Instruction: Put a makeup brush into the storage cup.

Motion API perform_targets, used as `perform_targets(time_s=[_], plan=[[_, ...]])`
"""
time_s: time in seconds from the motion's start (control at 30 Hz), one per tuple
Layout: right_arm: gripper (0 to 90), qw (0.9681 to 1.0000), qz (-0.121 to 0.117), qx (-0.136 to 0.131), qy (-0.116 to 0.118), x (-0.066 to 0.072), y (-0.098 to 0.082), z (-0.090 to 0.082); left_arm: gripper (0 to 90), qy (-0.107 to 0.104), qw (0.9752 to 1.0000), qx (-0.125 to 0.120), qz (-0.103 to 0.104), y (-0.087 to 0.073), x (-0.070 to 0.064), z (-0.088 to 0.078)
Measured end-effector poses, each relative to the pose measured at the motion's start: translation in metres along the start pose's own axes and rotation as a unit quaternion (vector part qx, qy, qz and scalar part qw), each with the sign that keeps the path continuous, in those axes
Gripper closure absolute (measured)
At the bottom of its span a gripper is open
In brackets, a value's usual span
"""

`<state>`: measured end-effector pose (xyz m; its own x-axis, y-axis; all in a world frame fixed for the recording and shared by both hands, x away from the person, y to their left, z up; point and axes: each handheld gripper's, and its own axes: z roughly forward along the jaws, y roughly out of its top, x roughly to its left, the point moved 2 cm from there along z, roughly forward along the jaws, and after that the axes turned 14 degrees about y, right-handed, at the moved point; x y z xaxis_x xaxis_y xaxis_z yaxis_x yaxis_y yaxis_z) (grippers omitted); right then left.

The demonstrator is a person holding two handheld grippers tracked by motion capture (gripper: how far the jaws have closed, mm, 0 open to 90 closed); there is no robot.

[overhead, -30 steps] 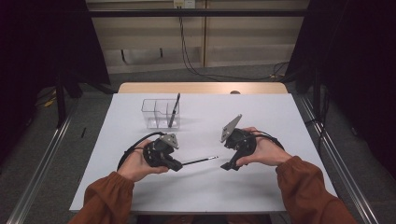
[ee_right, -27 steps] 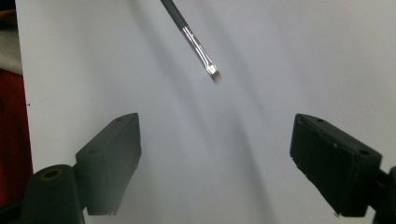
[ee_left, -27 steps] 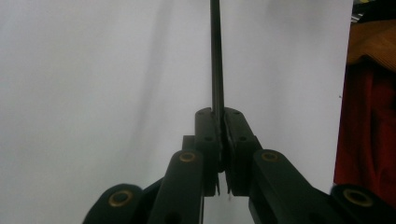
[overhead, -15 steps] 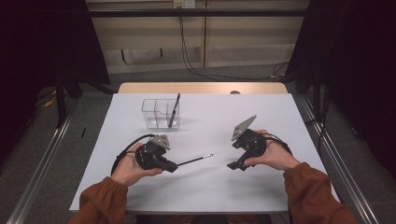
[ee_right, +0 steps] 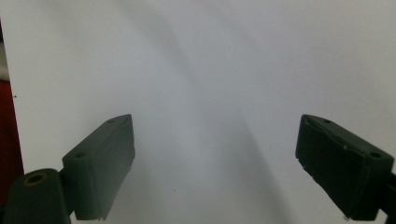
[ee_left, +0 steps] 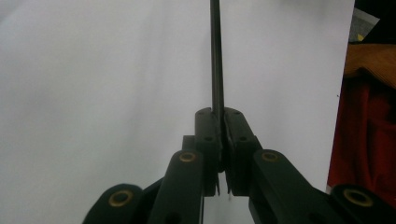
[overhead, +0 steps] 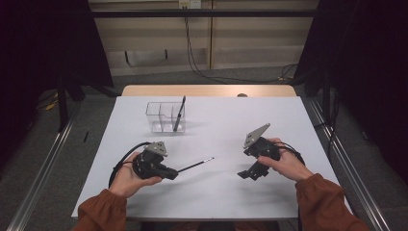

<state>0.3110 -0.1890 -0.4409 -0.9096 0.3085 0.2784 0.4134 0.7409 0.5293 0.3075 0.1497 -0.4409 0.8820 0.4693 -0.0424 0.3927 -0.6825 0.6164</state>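
Observation:
My left gripper (overhead: 172, 172) lies low over the white table (overhead: 221, 192) at the front left, shut on a thin black pen (overhead: 195, 165) that sticks out to the right. In the left gripper view the pen (ee_left: 216, 56) runs straight up from between the closed jaws of that gripper (ee_left: 221, 122). My right gripper (overhead: 248, 173) sits at the front right, open and holding nothing. In the right gripper view the gripper (ee_right: 215, 158) has its jaws wide apart over bare white table. A second black pen (overhead: 179, 114) stands tilted in a clear plastic organizer (overhead: 163, 117) at the back left.
A wooden strip (overhead: 207, 90) runs along the table's far edge. Metal rails (overhead: 346, 159) flank the table on both sides. Cables (overhead: 192, 48) hang down the wall behind it.
My right gripper has drawn away to the right from the pen's tip. The left gripper has shifted slightly left and toward the front, keeping hold of the pen.

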Motion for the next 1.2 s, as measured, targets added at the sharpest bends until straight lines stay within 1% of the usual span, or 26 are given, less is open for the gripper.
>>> perform_targets(time_s=[0.07,0.1,0.17,0.23,0.27,0.3,0.37,0.43,0.5,0.53,0.57,0.6,0.67,0.73,0.77,0.83,0.87,0.9,0.97,1.03,1.07,1.1,1.13,1.2], plan=[[11.7,1.0000,0.003,-0.001,-0.001,0.001,-0.001,0.000,85.9,0.001,1.0000,-0.006,0.001,-0.001,0.001,-0.001],[11.5,1.0000,0.005,0.001,-0.005,0.001,-0.002,0.001,85.9,-0.001,0.9999,-0.010,-0.002,-0.002,0.001,-0.001],[10.4,1.0000,0.008,-0.001,-0.004,0.002,-0.006,0.003,85.9,-0.007,0.9997,-0.023,-0.007,-0.003,0.001,-0.002],[11.2,0.9999,0.011,-0.009,-0.007,0.002,-0.009,0.005,85.9,-0.006,0.9996,-0.027,-0.008,-0.005,0.001,-0.001],[10.9,0.9999,0.006,-0.012,-0.008,0.002,-0.010,0.005,85.9,-0.006,0.9994,-0.031,-0.010,-0.005,0.001,-0.001],[10.0,0.9998,0.006,-0.018,-0.009,0.002,-0.012,0.005,85.9,-0.006,0.9993,-0.034,-0.012,-0.006,0.000,-0.001],[9.7,0.9996,0.007,-0.026,-0.008,0.003,-0.013,0.006,85.9,0.000,0.9991,-0.038,-0.016,-0.006,0.000,-0.001],[9.6,0.9993,0.003,-0.037,-0.008,0.004,-0.015,0.005,85.9,-0.005,0.9987,-0.046,-0.022,-0.007,0.001,-0.001],[8.9,0.9991,0.003,-0.043,-0.006,0.005,-0.018,0.006,85.8,0.002,0.9987,-0.046,-0.021,-0.007,0.001,-0.002],[8.9,0.9990,0.002,-0.044,-0.007,0.005,-0.019,0.006,85.8,0.000,0.9983,-0.052,-0.027,-0.008,0.001,-0.002],[8.9,0.9988,0.002,-0.047,-0.008,0.005,-0.021,0.007,85.8,0.001,0.9982,-0.054,-0.025,-0.008,0.000,-0.003],[8.9,0.9985,0.006,-0.054,-0.008,0.005,-0.023,0.007,85.8,0.004,0.9982,-0.055,-0.022,-0.008,0.000,-0.004],[8.2,0.9978,0.003,-0.066,-0.004,0.006,-0.024,0.006,85.8,0.005,0.9979,-0.060,-0.024,-0.008,0.000,-0.005],[7.2,0.9966,0.006,-0.082,0.003,0.006,-0.025,0.004,85.8,0.008,0.9973,-0.067,-0.027,-0.007,-0.001,-0.005],[7.2,0.9957,0.006,-0.092,0.006,0.007,-0.025,0.003,85.8,0.006,0.9972,-0.069,-0.028,-0.007,-0.001,-0.005],[7.2,0.9947,0.002,-0.103,-0.003,0.008,-0.025,0.003,85.9,0.008,0.9973,-0.067,-0.027,-0.007,-0.001,-0.004],[7.2,0.9940,-0.001,-0.109,-0.008,0.009,-0.025,0.004,85.8,0.006,0.9974,-0.066,-0.027,-0.007,-0.002,-0.004],[7.2,0.9936,-0.003,-0.112,-0.009,0.009,-0.026,0.005,85.8,0.008,0.9973,-0.067,-0.027,-0.008,-0.002,-0.004],[7.2,0.9933,-0.005,-0.115,-0.012,0.010,-0.028,0.007,85.8,0.006,0.9972,-0.069,-0.029,-0.008,-0.003,-0.004],[6.8,0.9927,-0.003,-0.120,-0.009,0.011,-0.030,0.009,85.8,0.003,0.9970,-0.072,-0.028,-0.008,-0.004,-0.004],[6.5,0.9919,-0.003,-0.127,-0.010,0.012,-0.030,0.010,85.8,0.003,0.9967,-0.075,-0.030,-0.008,-0.005,-0.004],[6.6,0.9903,-0.002,-0.139,-0.011,0.012,-0.031,0.010,85.8,0.004,0.9963,-0.080,-0.033,-0.008,-0.006,-0.004],[6.7,0.9890,-0.002,-0.147,-0.013,0.013,-0.031,0.010,85.8,0.000,0.9963,-0.081,-0.031,-0.009,-0.006,-0.004],[6.7,0.9877,-0.002,-0.155,-0.018,0.015,-0.033,0.011,85.8,-0.001,0.9956,-0.087,-0.035,-0.009,-0.007,-0.004]])
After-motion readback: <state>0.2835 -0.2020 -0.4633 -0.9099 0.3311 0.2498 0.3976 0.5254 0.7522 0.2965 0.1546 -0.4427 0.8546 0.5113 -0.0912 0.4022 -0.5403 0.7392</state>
